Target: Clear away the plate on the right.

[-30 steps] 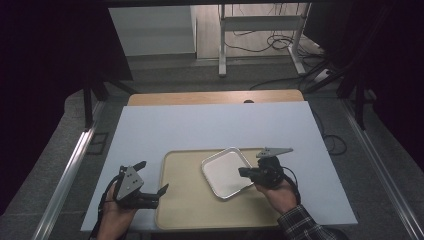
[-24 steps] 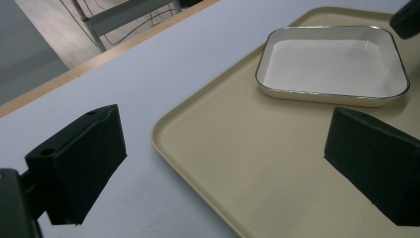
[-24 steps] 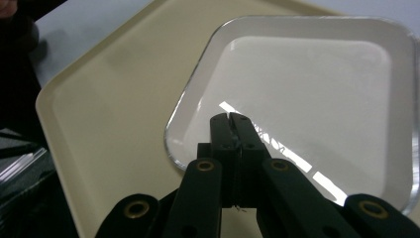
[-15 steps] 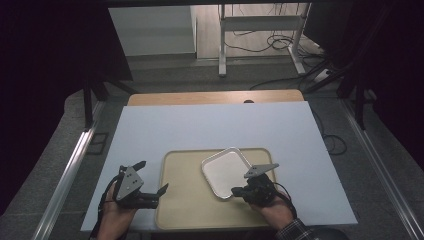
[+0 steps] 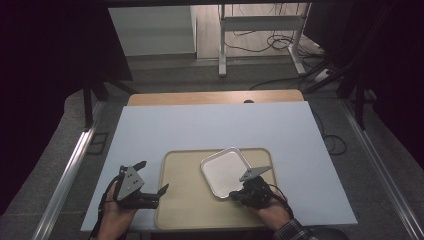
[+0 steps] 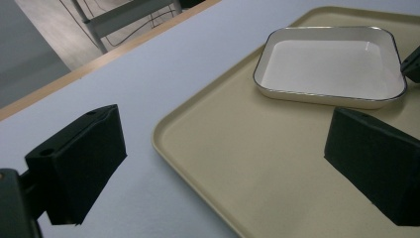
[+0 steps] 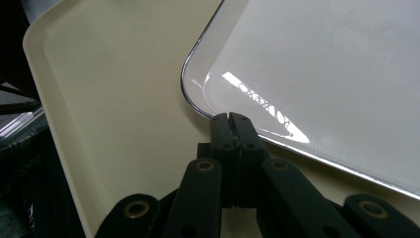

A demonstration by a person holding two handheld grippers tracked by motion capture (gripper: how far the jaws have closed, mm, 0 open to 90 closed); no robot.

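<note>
Fingers of our right gripper (image 7: 232,119) are pressed together with no gap, tips touching the near rim of the white square plate (image 7: 327,64); no rim visibly between them. Plate lies just ahead of them on the beige tray (image 5: 185,200). Our left gripper (image 6: 223,163) has fingers wide apart, holding nothing, straddling the tray's edge on the counter (image 5: 210,125).

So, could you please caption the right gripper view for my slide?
Shut right claw at the rim of a white dish on a beige tray.
</note>
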